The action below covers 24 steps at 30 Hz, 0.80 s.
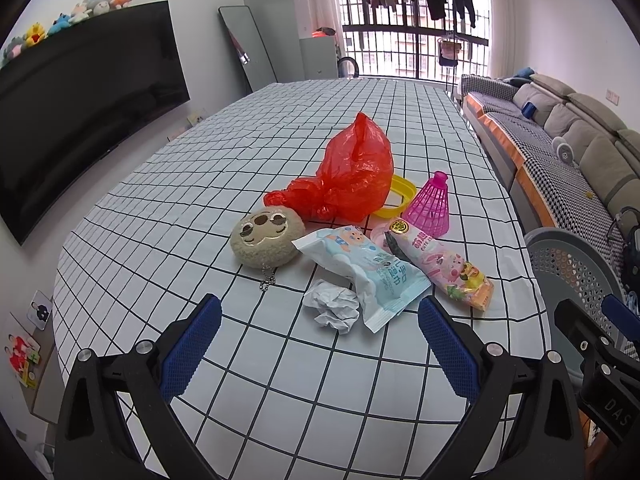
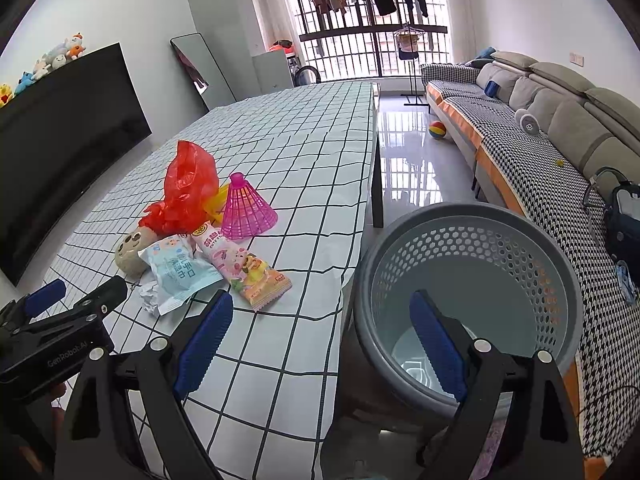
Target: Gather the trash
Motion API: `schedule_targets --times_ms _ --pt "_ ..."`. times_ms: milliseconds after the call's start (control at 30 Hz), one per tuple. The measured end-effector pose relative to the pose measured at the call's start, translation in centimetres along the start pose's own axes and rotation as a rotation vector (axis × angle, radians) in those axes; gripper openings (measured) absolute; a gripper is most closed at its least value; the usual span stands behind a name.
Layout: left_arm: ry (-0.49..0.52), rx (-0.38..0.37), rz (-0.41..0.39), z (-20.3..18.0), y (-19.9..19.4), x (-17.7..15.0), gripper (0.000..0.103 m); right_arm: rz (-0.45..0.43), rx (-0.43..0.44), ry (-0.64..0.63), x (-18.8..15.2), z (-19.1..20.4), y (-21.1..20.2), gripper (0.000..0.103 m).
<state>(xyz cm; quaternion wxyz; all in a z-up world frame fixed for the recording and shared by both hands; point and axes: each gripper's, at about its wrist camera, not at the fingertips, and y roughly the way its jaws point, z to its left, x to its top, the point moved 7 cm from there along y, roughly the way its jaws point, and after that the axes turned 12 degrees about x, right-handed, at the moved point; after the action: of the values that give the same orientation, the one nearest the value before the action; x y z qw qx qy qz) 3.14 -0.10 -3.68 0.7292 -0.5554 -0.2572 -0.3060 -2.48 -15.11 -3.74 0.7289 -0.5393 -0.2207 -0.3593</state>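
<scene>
1. The left gripper (image 1: 320,344) hangs above the checked worktop (image 1: 200,208), its blue fingers (image 1: 192,344) spread wide and holding nothing; the fingertips stop just short of the trash.
2. The right gripper (image 2: 320,340) is also spread wide and empty, one finger over the worktop edge, the other over the grey bin (image 2: 472,280) beside the worktop.
3. A crumpled paper ball (image 1: 332,310) lies nearest, touching the blue wipes pack (image 1: 360,276), whose long axis runs from near right to far left.
4. The pink snack packet (image 1: 440,268) lies beside it, long axis from near right to far left, its far end tucked under the pack.
5. A round plush (image 1: 266,242) sits left of the pack.
6. Behind, a red bag (image 1: 348,176) stands crumpled, hiding most of a yellow ring (image 1: 400,196).
7. A pink shuttlecock (image 1: 430,208) stands upright, cork end up.
</scene>
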Motion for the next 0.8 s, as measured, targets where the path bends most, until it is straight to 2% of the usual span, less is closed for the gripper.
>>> schedule_targets --times_ms 800 --pt "0.003 -0.009 0.003 -0.13 0.02 -0.07 0.097 0.001 0.001 0.000 0.04 -0.09 0.14 0.086"
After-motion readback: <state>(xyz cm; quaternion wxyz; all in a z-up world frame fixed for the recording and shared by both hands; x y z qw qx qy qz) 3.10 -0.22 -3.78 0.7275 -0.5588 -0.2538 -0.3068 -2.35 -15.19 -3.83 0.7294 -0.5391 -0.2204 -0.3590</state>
